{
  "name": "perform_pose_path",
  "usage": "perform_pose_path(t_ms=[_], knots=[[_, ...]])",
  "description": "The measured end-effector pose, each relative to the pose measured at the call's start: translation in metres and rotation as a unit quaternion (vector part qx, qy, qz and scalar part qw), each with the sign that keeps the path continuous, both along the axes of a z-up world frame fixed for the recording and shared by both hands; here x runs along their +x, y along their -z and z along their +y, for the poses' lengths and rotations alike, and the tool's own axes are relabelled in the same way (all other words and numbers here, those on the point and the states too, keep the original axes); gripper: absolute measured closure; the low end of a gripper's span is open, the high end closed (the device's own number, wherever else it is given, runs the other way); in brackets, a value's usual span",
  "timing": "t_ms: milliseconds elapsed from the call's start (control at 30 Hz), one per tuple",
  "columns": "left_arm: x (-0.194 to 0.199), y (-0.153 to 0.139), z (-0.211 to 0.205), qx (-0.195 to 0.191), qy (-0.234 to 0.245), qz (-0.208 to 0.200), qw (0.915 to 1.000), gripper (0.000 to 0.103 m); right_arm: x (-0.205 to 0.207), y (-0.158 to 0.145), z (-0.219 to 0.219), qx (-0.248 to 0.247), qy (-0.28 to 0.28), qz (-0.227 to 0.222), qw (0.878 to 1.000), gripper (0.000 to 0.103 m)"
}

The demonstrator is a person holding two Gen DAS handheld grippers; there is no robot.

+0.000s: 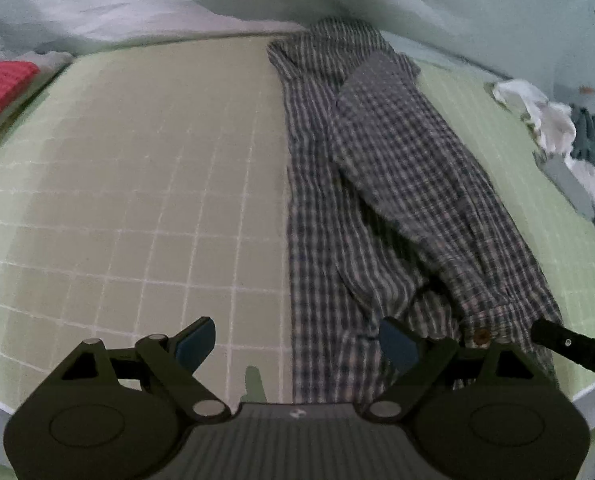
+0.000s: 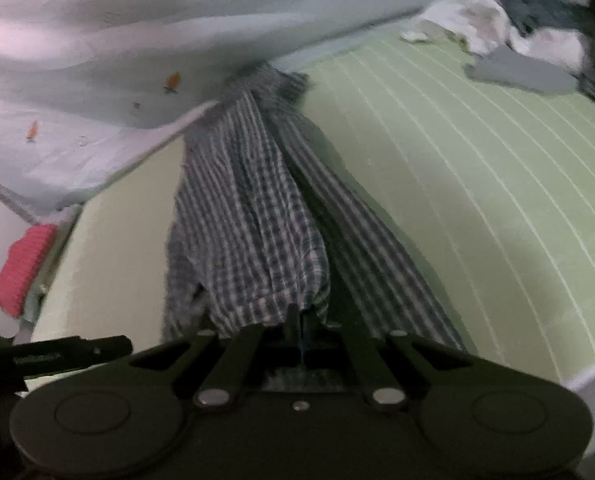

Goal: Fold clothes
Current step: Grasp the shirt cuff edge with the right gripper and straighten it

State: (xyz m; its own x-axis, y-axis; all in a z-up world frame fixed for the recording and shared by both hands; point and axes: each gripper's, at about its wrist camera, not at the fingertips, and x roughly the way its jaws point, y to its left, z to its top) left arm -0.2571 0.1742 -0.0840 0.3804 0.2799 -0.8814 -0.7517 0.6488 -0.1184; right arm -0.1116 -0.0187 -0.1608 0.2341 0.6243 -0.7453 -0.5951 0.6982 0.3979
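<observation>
A blue-and-white checked shirt lies in a long narrow strip on the green grid mat. One sleeve is laid over it, with a buttoned cuff at the near end. My left gripper hangs open over the shirt's near hem, with its right pad above the cloth and nothing gripped. In the right wrist view my right gripper is shut on a bunched part of the checked shirt, which rises off the mat towards it.
A red knitted item lies past the mat's left edge. A pile of white and grey clothes sits at the far right. Pale bedding with small carrot prints rises behind the mat. The mat's near edge is close.
</observation>
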Motion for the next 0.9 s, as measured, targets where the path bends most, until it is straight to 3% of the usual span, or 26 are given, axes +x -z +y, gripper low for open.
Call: perform_pose_path(t_ms=[133,333,533,667,767,800,900], knots=[[0.000,0.009,-0.005,-0.008,0.011,0.012,0.9998,0.014,-0.001,0.014,-0.006,-0.029,0.008,0.003,1.000,0.102],[-0.004,0.026,-0.017,-0.022,0.017,0.038,0.9989,0.014,-0.006,0.024,0.003,-0.078,-0.034,-0.035,0.996,0.101],[-0.004,0.038,-0.032,-0.034,0.010,0.049,0.9982,0.014,-0.009,0.033,-0.006,-0.116,-0.062,-0.046,0.990,0.096],[-0.001,0.043,-0.044,-0.040,0.013,0.056,0.9976,0.012,-0.012,0.030,-0.018,-0.131,-0.078,-0.083,0.985,0.064],[0.000,0.051,-0.053,-0.051,0.016,0.061,0.9967,0.005,-0.012,0.030,-0.024,-0.142,-0.101,-0.126,0.977,0.051],[0.001,0.053,-0.057,-0.056,0.016,0.061,0.9964,0.005,-0.011,0.031,-0.026,-0.147,-0.109,-0.137,0.973,0.041],[0.004,0.059,-0.065,-0.054,0.017,0.070,0.9959,0.000,-0.006,0.037,-0.031,-0.150,-0.125,-0.141,0.971,0.026]])
